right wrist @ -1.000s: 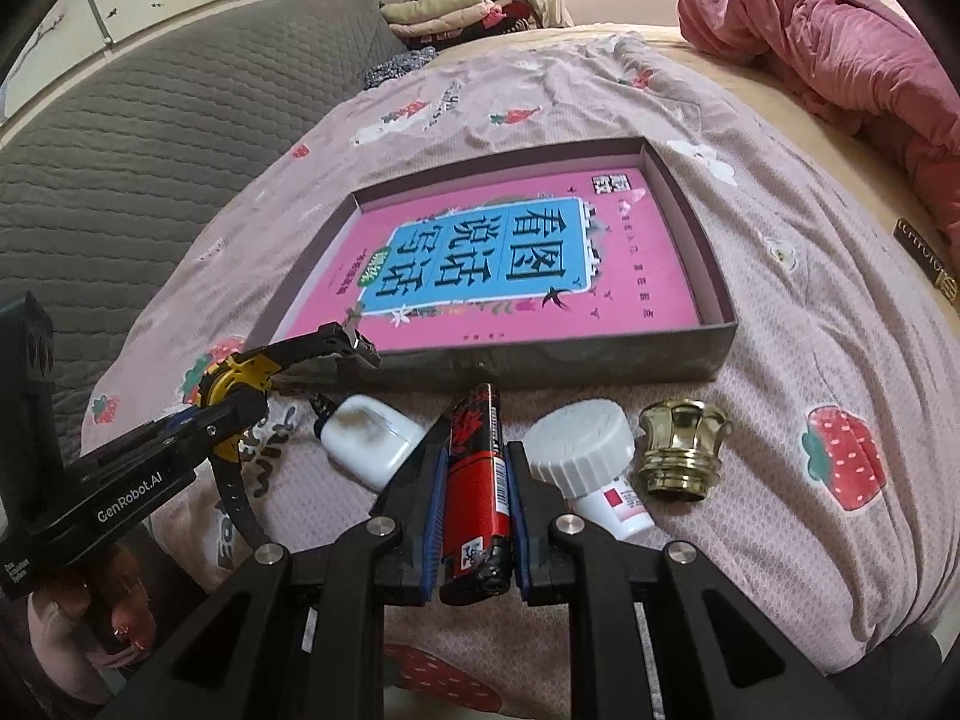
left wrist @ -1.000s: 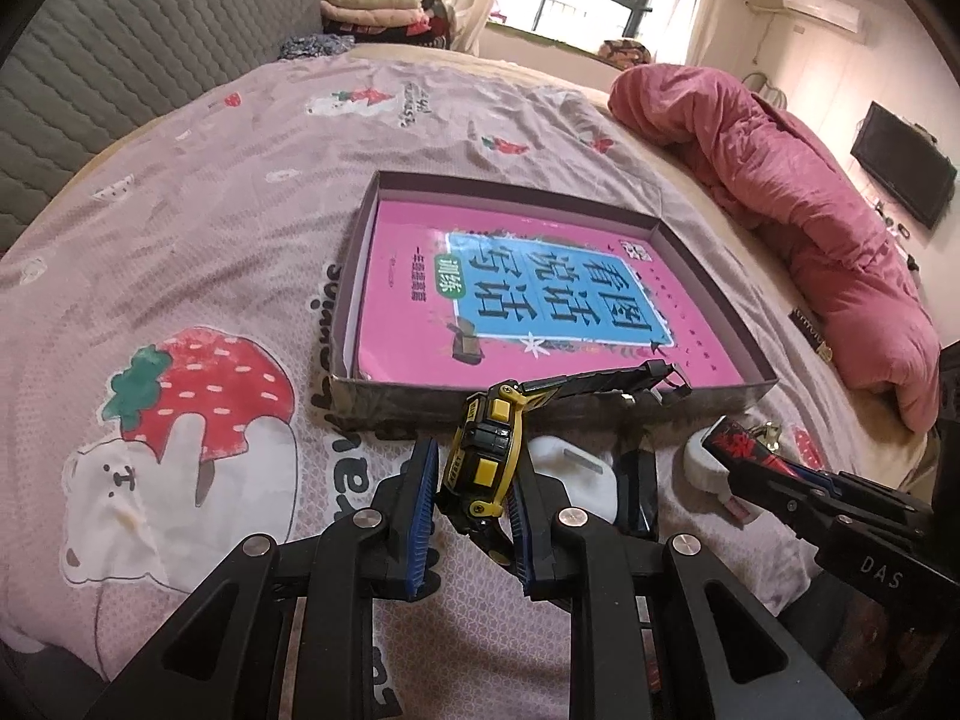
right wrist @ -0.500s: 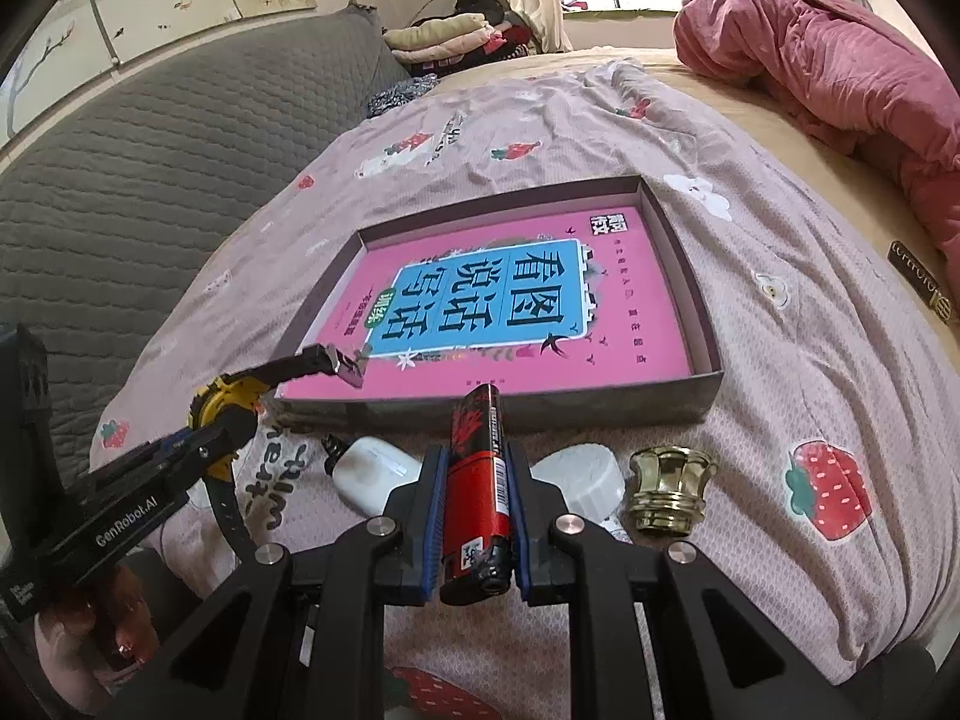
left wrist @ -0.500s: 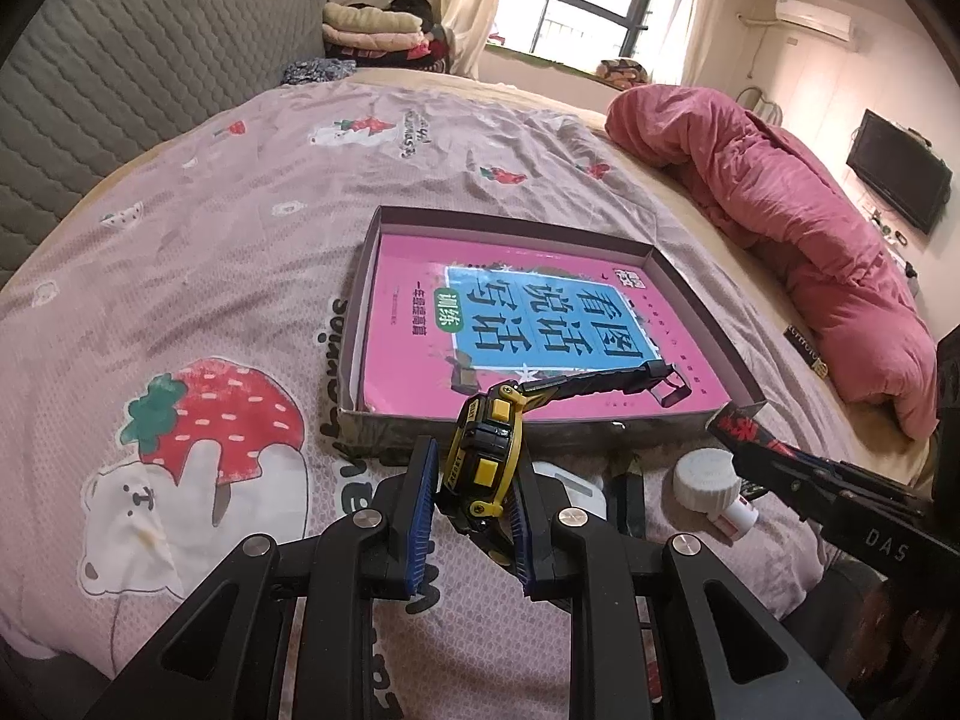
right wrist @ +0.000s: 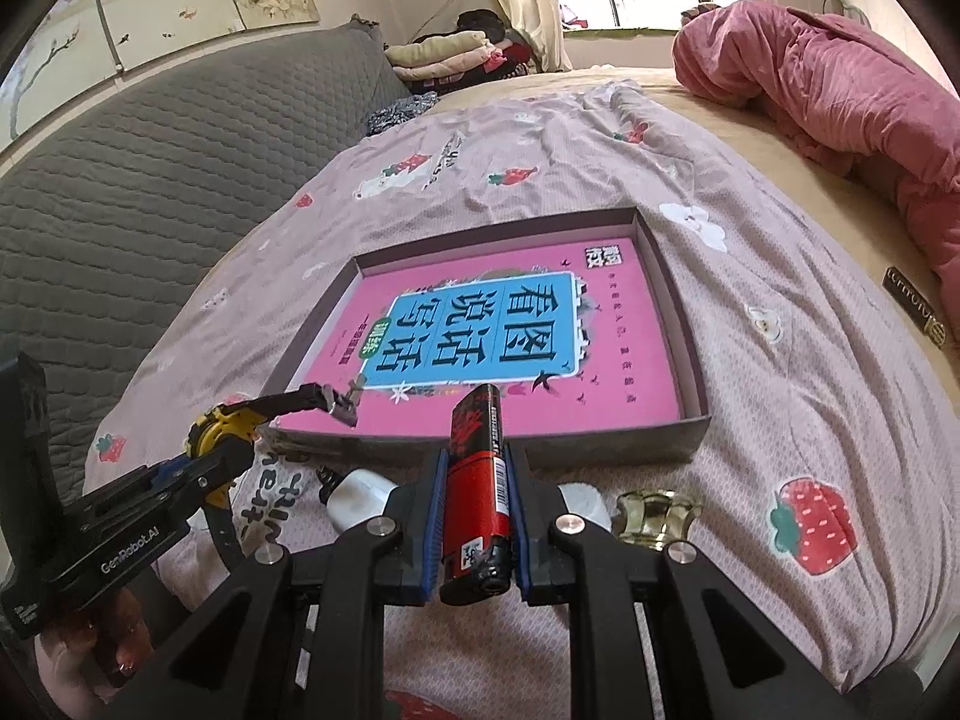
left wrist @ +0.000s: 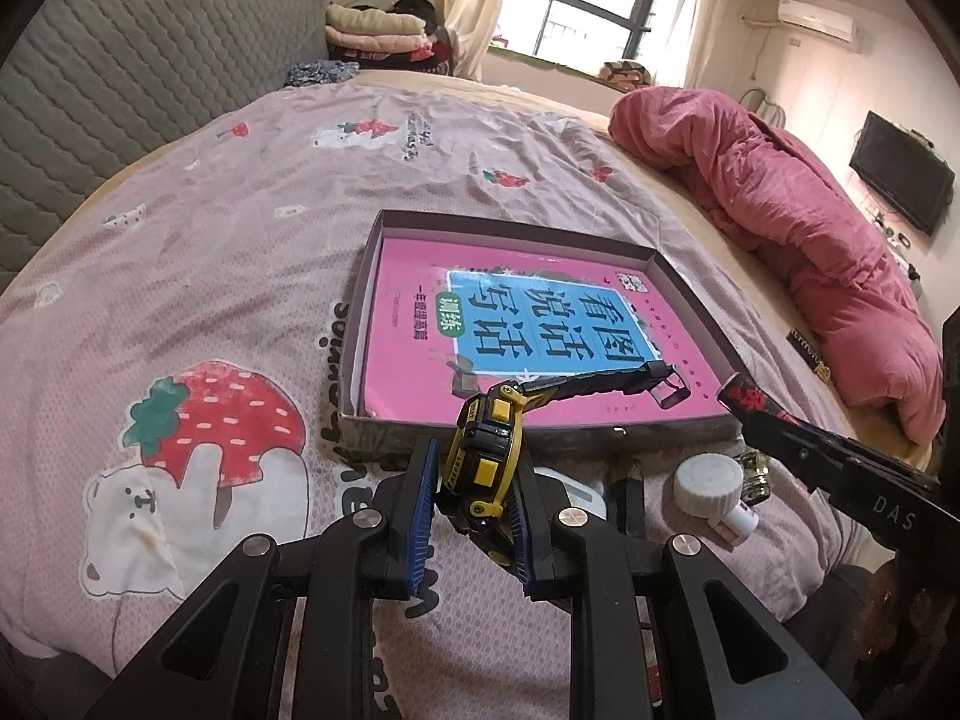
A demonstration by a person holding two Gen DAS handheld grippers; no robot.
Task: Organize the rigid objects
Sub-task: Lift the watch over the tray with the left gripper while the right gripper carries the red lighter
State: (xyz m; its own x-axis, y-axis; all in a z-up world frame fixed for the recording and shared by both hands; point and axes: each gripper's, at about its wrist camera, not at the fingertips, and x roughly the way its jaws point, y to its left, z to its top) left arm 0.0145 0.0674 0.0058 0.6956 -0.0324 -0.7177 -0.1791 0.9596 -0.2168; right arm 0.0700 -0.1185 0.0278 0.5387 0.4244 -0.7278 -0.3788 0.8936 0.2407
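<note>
My left gripper [left wrist: 474, 474] is shut on a yellow and black watch [left wrist: 487, 450], held above the bed just short of the shallow box [left wrist: 360, 348]; its strap [left wrist: 600, 384] reaches over the box's near wall. The watch also shows in the right wrist view [right wrist: 225, 426]. My right gripper [right wrist: 477, 480] is shut on a red and black lighter [right wrist: 477, 468], also seen in the left wrist view [left wrist: 747, 399]. A pink book [right wrist: 510, 336] lies in the box [right wrist: 696, 372].
On the bedspread before the box lie a white earbud case [right wrist: 357, 495], a white-capped bottle [left wrist: 708, 483] and a gold glass cap [right wrist: 657, 516]. A pink duvet [left wrist: 780, 204] is heaped at right. A grey headboard [right wrist: 150, 192] stands at left.
Both grippers have risen and drawn back a little from the box, each still holding its object. The items on the bedspread have not moved.
</note>
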